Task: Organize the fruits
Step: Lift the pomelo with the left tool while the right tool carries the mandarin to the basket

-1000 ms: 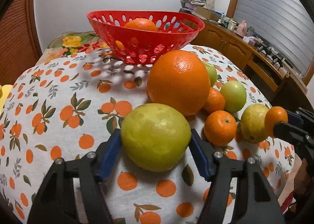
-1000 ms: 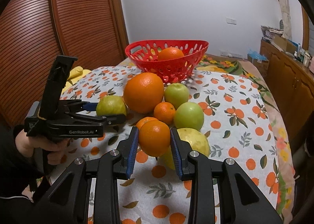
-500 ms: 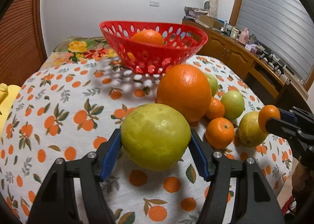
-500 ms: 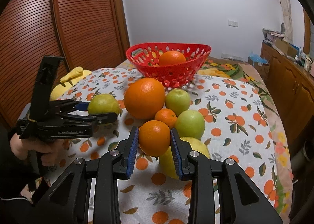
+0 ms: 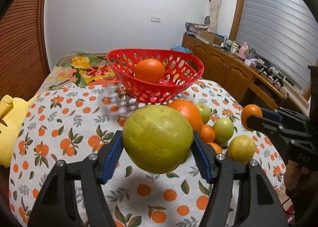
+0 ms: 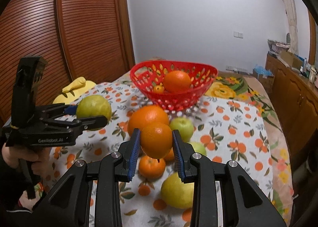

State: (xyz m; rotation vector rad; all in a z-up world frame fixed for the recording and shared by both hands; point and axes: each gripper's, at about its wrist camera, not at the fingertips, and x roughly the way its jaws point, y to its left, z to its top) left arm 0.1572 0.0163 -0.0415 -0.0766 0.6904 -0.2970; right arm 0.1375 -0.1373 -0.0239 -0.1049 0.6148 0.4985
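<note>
My left gripper point(image 5: 157, 147) is shut on a large yellow-green citrus point(image 5: 157, 138) and holds it in the air above the orange-print cloth. Seen from the right wrist, that gripper point(image 6: 89, 113) and its citrus point(image 6: 93, 107) hang at the left. My right gripper point(image 6: 157, 143) is shut on a small orange point(image 6: 157, 139), also off the cloth; the left wrist view has it at the right edge point(image 5: 249, 112). Beyond both stands the red basket point(image 5: 113, 64) point(image 6: 206, 84) with a big orange point(image 5: 150, 70) and a tiny one point(image 6: 159, 89) inside.
On the cloth between grippers and basket lie a big orange point(image 6: 148, 114), green apples point(image 5: 222, 129) point(image 6: 182, 125), mandarins point(image 6: 152, 166) and a yellow-green fruit point(image 5: 241, 148). A yellow soft thing point(image 5: 8, 117) sits at the left edge. A wooden cabinet point(image 5: 228, 72) runs along the right.
Both grippers have risen with their fruits, which now hang clear of the cloth. The basket sits lower and more central in both views.
</note>
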